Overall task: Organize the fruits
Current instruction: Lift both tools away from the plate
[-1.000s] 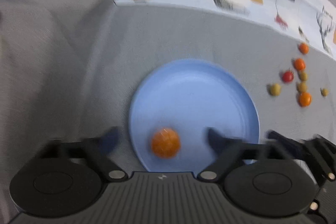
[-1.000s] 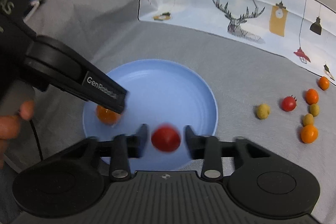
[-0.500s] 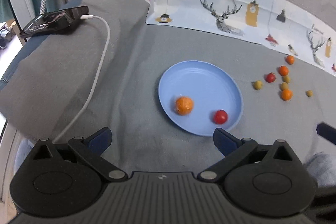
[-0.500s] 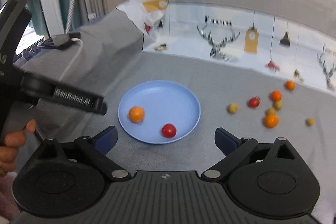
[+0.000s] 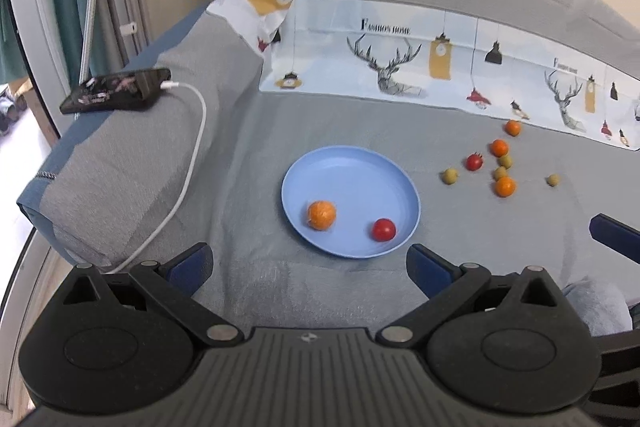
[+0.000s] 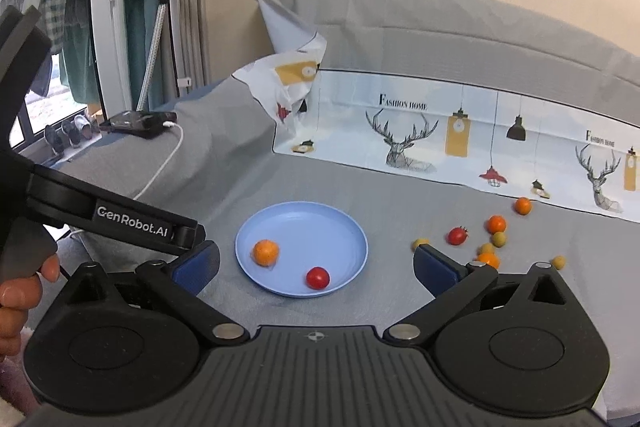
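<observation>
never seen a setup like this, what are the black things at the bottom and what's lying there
Each picture comes from a camera mounted on a handheld grasping tool, one per hand, looking forward along its blue-tipped fingers. The left tool and right tool are both open and hold nothing. On the grey cloth sits a blue plate holding an orange fruit and a red cherry tomato. More small fruits lie scattered to its right. A phone charges on the left.
</observation>
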Demonstrator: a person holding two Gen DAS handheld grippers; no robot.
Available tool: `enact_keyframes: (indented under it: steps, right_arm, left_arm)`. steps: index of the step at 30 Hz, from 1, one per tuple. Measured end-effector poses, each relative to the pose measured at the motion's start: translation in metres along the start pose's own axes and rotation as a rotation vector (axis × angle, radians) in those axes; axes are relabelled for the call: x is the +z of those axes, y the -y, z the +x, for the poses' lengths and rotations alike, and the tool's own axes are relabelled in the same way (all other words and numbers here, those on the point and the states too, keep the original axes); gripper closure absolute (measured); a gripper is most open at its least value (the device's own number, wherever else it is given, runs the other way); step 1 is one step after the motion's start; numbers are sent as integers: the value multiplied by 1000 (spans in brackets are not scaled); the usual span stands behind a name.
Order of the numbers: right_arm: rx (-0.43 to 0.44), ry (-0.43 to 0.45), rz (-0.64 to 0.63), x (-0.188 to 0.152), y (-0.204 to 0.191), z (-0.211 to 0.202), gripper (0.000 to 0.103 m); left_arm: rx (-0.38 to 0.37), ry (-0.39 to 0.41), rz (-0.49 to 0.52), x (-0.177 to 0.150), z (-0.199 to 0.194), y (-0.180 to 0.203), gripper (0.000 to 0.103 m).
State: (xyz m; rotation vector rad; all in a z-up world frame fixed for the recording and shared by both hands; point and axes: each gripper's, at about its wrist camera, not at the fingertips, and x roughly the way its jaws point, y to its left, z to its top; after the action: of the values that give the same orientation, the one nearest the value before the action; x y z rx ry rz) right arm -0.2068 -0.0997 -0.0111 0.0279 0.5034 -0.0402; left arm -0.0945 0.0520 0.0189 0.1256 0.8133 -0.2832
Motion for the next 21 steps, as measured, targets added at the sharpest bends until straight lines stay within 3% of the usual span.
enact_keyframes:
  steps: [9, 21]
  right_arm:
    - [-35, 56, -51, -1, -7, -21, 1]
    - [-12, 26, -29, -1, -6, -12, 1]
  left_arm:
    - [-14, 44, 4, 3, -10, 3, 0]
    - [-1, 14, -9, 3, -2, -3, 0]
